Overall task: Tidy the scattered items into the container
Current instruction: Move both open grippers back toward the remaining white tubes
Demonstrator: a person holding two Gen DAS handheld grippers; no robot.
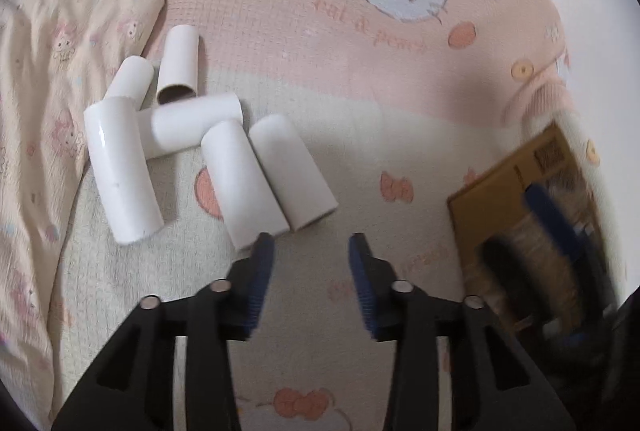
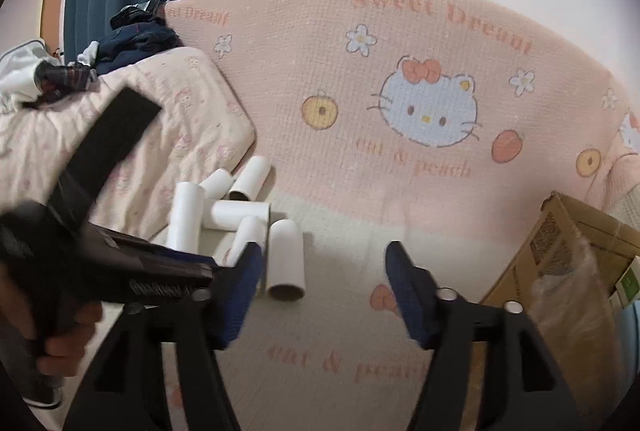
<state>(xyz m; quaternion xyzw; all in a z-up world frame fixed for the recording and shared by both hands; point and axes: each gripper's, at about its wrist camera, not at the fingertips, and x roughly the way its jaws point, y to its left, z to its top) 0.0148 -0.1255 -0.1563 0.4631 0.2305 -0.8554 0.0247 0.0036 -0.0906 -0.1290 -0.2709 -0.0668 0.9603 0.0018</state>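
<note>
We count six white cardboard tubes [image 1: 208,147] lying in a loose cluster on the pink and cream cat-print blanket [image 1: 360,79]. Taking the cluster as our landmark: four tubes touch or overlap one another at its far side, and two lie side by side at its near side, their walls touching. The pale patterned quilt [image 1: 52,79] lies just left of the cluster, its edge near the farthest tubes. One cardboard box [image 2: 560,251], flaps up, sits well to the right of the cluster, with bare blanket between them.

Our left gripper [image 1: 312,243] hovers just in front of the two near tubes, its jaws spread and nothing between them; one blue fingertip is just beside the end of a near tube. Our right gripper [image 2: 324,251] is on the near side of the cluster too, jaws spread and empty. The left hand [image 2: 60,343] shows at the right wrist view's lower left, gripping its tool's handle.
</note>
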